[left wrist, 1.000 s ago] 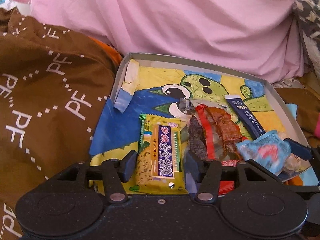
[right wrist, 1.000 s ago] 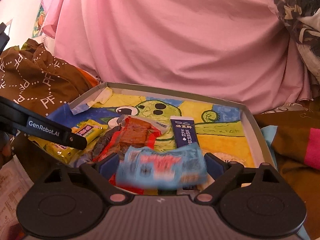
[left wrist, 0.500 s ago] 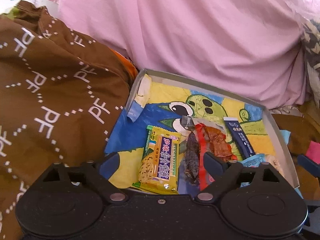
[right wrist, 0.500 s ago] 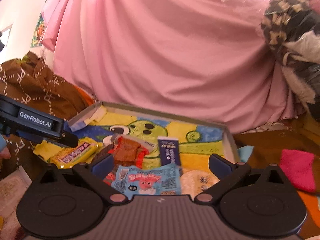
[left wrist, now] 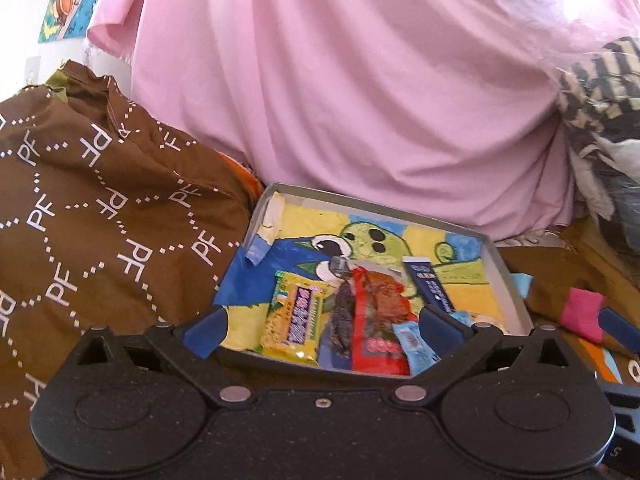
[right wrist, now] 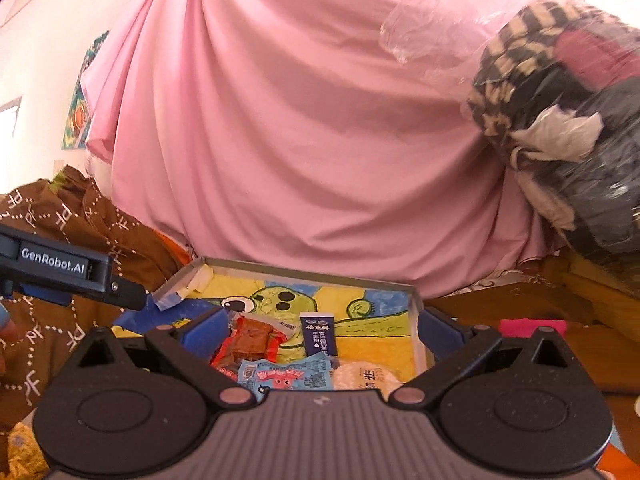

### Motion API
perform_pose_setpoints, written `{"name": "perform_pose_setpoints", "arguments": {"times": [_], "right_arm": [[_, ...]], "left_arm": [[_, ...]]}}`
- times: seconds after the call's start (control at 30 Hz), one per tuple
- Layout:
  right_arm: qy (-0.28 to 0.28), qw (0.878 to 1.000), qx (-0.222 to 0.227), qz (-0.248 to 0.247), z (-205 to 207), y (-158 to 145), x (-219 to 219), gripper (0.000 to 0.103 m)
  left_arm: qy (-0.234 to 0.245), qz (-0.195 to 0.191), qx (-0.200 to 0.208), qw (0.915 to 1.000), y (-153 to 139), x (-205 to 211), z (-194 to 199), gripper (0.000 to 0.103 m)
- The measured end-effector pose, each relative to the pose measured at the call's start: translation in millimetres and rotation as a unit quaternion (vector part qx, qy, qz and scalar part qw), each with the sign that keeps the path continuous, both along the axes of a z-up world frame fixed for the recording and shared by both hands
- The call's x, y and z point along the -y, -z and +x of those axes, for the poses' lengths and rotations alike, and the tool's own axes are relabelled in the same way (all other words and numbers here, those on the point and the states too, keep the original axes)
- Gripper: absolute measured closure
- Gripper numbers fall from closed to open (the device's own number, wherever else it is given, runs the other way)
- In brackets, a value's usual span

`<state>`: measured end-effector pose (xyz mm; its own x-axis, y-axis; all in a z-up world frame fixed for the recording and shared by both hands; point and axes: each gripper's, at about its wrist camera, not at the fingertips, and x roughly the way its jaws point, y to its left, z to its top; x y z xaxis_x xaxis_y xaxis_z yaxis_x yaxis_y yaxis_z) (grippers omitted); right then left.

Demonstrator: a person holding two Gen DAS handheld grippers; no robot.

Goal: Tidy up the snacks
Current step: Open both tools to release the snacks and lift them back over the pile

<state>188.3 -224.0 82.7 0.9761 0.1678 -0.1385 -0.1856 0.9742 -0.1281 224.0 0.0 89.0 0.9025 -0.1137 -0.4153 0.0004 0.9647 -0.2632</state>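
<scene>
1. A pink sheet (left wrist: 360,100) fills the scene beyond both pairs of jaws, with a brown "PF"-printed cloth (left wrist: 100,220) off to the left of the left jaws.
2. A shallow grey box (left wrist: 505,268), its floor painted with a green cartoon creature, lies straight ahead of both grippers and holds all the snacks.
3. The left gripper (left wrist: 320,326) has its jaws spread wide with nothing held; the box's near edge sits between the blue fingertips.
4. The right gripper (right wrist: 320,330) is likewise spread wide and empty-handed, its fingertips framing the box's near end.
5. A red packet of brown dried snack (left wrist: 378,316) lies in the box, ahead and midway between the left jaws.
6. A yellow biscuit bar with a purple label (left wrist: 294,316) lies just left of that red packet, nearer the left jaw's left finger.
7. A light-blue sachet (right wrist: 286,376) rests in the box's near end, close in between the right jaws.
8. A dark-blue stick pack (right wrist: 319,334) lies just beyond that sachet, pointing away from the jaws.
9. A pale round rice cracker pack (right wrist: 366,376) sits beside the sachet, toward the right finger.
</scene>
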Motion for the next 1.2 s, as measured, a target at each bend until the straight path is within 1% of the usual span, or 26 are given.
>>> {"name": "perform_pose_setpoints", "arguments": {"times": [0.23, 0.33, 0.43, 0.57, 0.77, 0.87, 1.0, 1.1, 1.2], "right_arm": [[0.030, 0.999, 0.008, 0.015, -40.7, -0.7, 20.4, 0.000], [0.040, 0.999, 0.003, 0.018, -55.2, 1.0, 29.1, 0.000], [0.046, 0.999, -0.006, 0.017, -67.0, 3.5, 33.6, 0.000], [0.049, 0.998, -0.018, 0.020, -78.8, 5.8, 35.3, 0.000], [0.040, 0.998, -0.029, 0.024, -100.1, 11.1, 33.4, 0.000], [0.034, 0.998, -0.041, 0.029, -108.9, 17.5, 32.8, 0.000], [0.027, 0.998, -0.056, 0.021, -116.7, 25.7, 28.9, 0.000], [0.022, 0.997, -0.065, 0.024, -121.2, 27.7, 26.8, 0.000], [0.016, 0.997, -0.076, 0.023, -126.5, 30.8, 23.5, 0.000]], "left_arm": [[0.018, 0.009, -0.004, 0.9998, 4.9, 14.8, -28.0, 0.001], [0.023, 0.007, -0.003, 0.9997, 5.7, 20.6, -38.7, 0.001], [0.031, 0.012, -0.014, 0.9994, 9.1, 27.2, -46.7, 0.001], [0.029, 0.022, -0.024, 0.9991, 17.3, 32.3, -59.8, 0.001], [0.008, 0.020, -0.043, 0.9989, 29.9, 26.4, -83.8, 0.001], [-0.017, 0.009, -0.049, 0.9986, 34.7, 20.3, -97.1, 0.001], [-0.046, -0.006, -0.054, 0.9974, 41.3, 12.7, -117.4, 0.001], [-0.059, -0.004, -0.066, 0.9960, 47.9, 9.2, -129.6, 0.001], [-0.065, 0.007, -0.082, 0.9944, 57.1, 6.1, -142.6, 0.001]]}}
